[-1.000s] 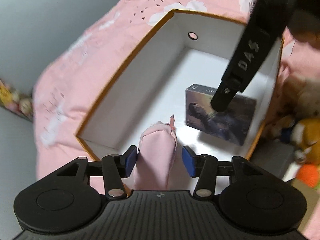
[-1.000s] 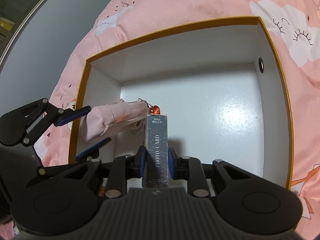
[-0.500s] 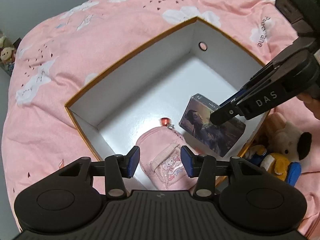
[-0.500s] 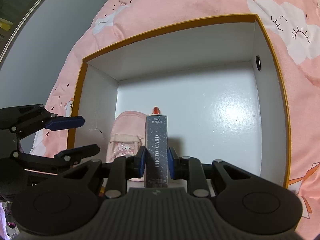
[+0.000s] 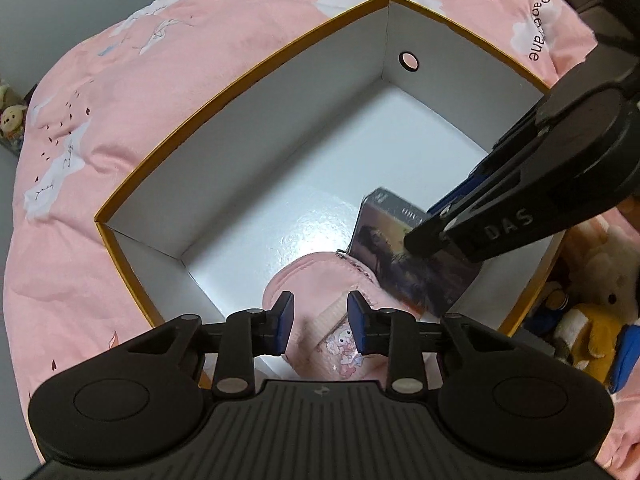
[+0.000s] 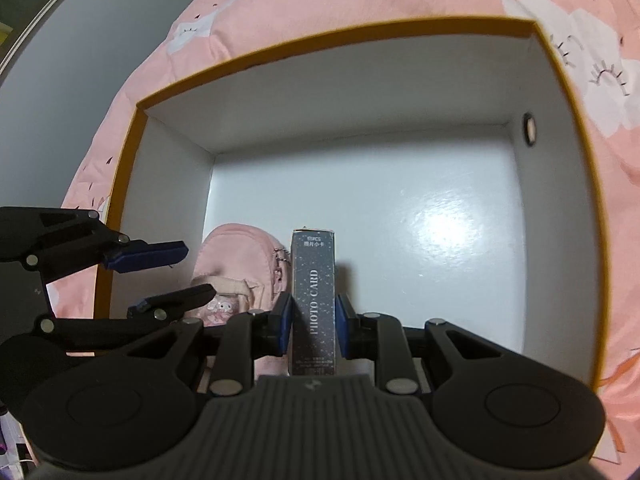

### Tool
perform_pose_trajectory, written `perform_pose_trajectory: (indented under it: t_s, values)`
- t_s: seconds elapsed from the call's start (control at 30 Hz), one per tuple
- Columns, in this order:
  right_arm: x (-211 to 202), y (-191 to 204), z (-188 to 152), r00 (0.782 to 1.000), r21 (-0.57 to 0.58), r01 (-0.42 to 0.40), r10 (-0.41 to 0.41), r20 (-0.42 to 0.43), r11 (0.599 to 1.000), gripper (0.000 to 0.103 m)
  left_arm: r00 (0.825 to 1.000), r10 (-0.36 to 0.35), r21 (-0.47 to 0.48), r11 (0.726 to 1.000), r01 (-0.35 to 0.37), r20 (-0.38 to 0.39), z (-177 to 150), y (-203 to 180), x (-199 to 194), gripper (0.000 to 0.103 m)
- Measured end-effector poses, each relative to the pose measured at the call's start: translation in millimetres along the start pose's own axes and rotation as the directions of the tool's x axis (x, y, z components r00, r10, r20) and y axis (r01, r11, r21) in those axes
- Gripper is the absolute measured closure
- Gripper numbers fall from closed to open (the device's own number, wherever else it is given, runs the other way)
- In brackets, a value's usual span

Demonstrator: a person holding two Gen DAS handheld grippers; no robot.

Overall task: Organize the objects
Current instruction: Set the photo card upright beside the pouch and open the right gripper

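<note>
Looking along my left claw [image 5: 319, 322], I see its blue pads spread apart with nothing between them, hanging over the pink pouch [image 5: 320, 280] that lies on the white floor of the box [image 5: 240, 80], near the corner closest to me. Just beside the pouch stands the card box [image 5: 404, 258], tilted, with my right claw [image 5: 432, 232] clamped on it from the right. The box sits on a pink quilt [image 5: 120, 80], and plush toys [image 5: 580, 320] crowd its right side outside the wall. Along my right claw [image 6: 313, 322], the pads press both sides of the card box [image 6: 313, 300], upright, its spine reading PHOTO CARD. The pouch [image 6: 236, 268] lies just left of it on the box [image 6: 360, 120] floor, and my left claw [image 6: 168, 272] hovers open above the pouch.
</note>
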State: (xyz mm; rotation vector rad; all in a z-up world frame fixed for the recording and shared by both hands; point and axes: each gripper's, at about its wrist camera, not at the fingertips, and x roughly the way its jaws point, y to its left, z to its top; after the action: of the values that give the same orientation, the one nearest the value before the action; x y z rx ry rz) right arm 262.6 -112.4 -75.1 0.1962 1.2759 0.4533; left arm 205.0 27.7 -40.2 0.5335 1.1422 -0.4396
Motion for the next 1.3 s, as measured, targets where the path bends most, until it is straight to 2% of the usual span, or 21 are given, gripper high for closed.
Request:
perform_pose_trajectory:
  t_s: [0.2, 0.37, 0.67, 0.73, 0.83, 0.97, 1.07, 1.2, 1.3]
  values:
    - [15.7, 2.6, -0.6, 0.995, 0.039, -0.086, 0.088, -0.048, 0.996, 0.079, 1.000, -0.001, 0.024, 1.000, 0.002, -0.012, -5.7, 3.3, 3.4, 0.069]
    - [16.5, 6.5, 0.7, 0.993, 0.030, -0.110, 0.111, -0.042, 0.993, 0.079, 1.000, -0.003, 0.026, 1.000, 0.003, -0.019, -7.2, 2.0, 11.0, 0.071]
    - [23.6, -11.9, 2.8, 0.985, 0.074, -0.078, 0.088, -0.145, 0.994, 0.079, 0.999, 0.005, 0.032, 0.999, -0.004, -0.037, -10.0, -4.2, 23.5, 0.073]
    - [24.3, -15.4, 4.7, 0.986, 0.075, -0.045, 0.057, -0.158, 0.996, 0.074, 0.999, 0.006, 0.030, 1.000, -0.005, -0.039, -10.3, -4.1, 24.2, 0.073]
    - [28.6, -18.7, 7.3, 0.985, 0.052, 0.022, -0.013, -0.175, 0.998, 0.073, 0.999, 0.006, 0.029, 1.000, -0.005, -0.041, -10.1, -4.1, 24.8, 0.074]
    - [38.0, -19.0, 8.5, 0.978, 0.041, 0.058, -0.048, -0.201, 0.997, 0.072, 0.999, 0.011, 0.038, 0.999, -0.010, -0.049, -9.5, -5.6, 27.1, 0.074]
    - [44.5, -19.5, 8.1, 0.975, 0.033, 0.056, -0.047, -0.217, 0.998, 0.070, 0.999, 0.011, 0.039, 0.999, -0.009, -0.053, -9.4, -5.6, 28.4, 0.075]
    - [47.7, -14.7, 7.3, 0.976, 0.015, 0.017, -0.013, -0.216, 1.000, 0.078, 0.998, 0.017, 0.044, 0.999, -0.014, -0.062, -9.3, -5.4, 30.2, 0.075]
    - [50.7, -8.8, 7.5, 0.976, 0.001, -0.003, 0.003, -0.217, 1.000, 0.080, 0.998, 0.017, 0.040, 0.999, -0.015, -0.064, -10.5, -5.0, 30.2, 0.076]
